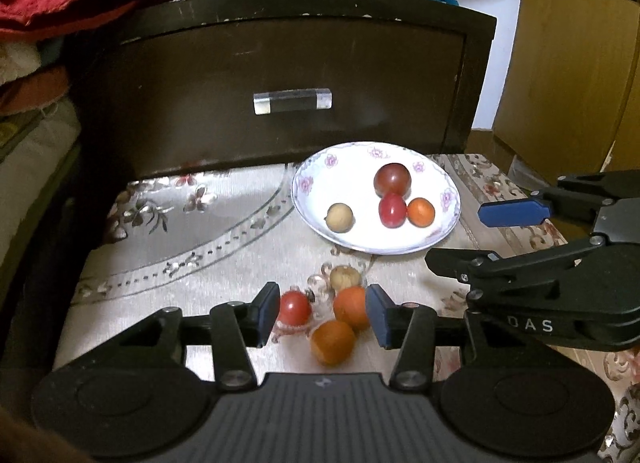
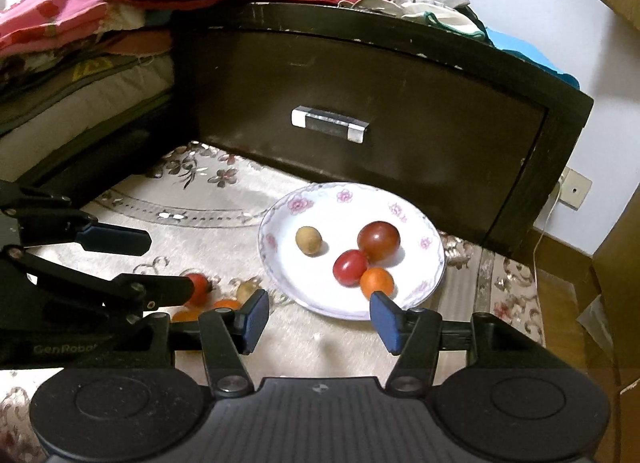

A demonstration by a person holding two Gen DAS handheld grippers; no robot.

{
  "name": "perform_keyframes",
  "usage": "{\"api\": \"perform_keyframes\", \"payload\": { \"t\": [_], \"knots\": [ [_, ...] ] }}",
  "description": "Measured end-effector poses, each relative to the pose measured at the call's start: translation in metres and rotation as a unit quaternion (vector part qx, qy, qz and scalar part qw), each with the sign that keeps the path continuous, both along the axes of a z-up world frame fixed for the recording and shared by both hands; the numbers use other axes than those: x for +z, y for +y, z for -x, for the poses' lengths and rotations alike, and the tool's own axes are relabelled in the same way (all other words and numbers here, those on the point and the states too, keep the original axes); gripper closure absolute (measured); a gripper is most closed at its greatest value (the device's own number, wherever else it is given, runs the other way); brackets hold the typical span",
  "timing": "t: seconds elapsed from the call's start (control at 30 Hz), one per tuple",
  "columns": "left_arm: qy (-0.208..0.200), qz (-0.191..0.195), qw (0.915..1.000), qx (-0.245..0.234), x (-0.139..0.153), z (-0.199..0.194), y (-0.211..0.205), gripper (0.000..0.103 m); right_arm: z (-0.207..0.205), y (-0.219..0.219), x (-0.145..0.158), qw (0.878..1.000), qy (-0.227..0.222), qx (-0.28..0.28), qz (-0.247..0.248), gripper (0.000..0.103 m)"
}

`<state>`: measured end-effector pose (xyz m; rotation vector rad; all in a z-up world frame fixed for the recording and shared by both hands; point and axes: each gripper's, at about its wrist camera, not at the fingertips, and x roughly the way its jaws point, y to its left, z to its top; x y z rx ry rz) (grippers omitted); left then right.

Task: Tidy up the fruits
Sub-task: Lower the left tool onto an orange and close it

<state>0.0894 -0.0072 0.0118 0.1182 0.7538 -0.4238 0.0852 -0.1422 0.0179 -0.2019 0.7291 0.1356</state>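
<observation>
Left wrist view: my left gripper point(image 1: 323, 313) hangs low over the floral cloth point(image 1: 180, 247), jaws spread wide and holding nothing. Between and just ahead of its blue pads point(image 1: 269, 313) lies a loose cluster of four fruits on the cloth: a small red tomato point(image 1: 295, 308) close to the left pad, an orange fruit point(image 1: 350, 307) close against the right pad, a second orange fruit point(image 1: 333, 342) nearest the camera, and a tan round fruit point(image 1: 345, 278) farthest from it. Whether either pad touches a fruit I cannot tell. Beyond the cluster stands the white flowered plate point(image 1: 320, 167), carrying a large dark-red tomato point(image 1: 392, 180), a smaller red tomato point(image 1: 392, 210), an orange fruit on the plate point(image 1: 421, 212) and a tan fruit on the plate point(image 1: 340, 217); the first three touch one another, the tan one lies apart. My right gripper point(image 1: 476, 237) enters from the right, beside the plate.

Right wrist view: my right gripper point(image 2: 319, 321) is likewise wide open and empty, its pads above the near rim of the plate point(image 2: 280, 263). A dark wooden drawer front point(image 2: 400, 103) with a pale handle point(image 2: 330, 124) rises behind the plate.
</observation>
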Motion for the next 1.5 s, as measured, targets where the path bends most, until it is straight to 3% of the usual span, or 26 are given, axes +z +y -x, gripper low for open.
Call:
{"api": "perform_keyframes", "payload": {
  "t": [0.87,1.1,1.5],
  "knots": [
    [0.014,-0.027,0.9995,-0.012,-0.018,0.023,0.001,0.05,0.023,0.014,-0.028,0.998,0.047,0.02,0.021,0.05],
    [0.017,-0.045,0.9985,-0.028,-0.03,0.024,0.002,0.05,0.02,0.013,-0.036,0.998,0.058,0.025,0.021,0.049],
    [0.026,-0.037,0.9978,-0.049,-0.046,0.005,-0.011,0.05,-0.003,-0.003,-0.037,0.998,0.064,0.001,0.002,0.049]
  ]
}}
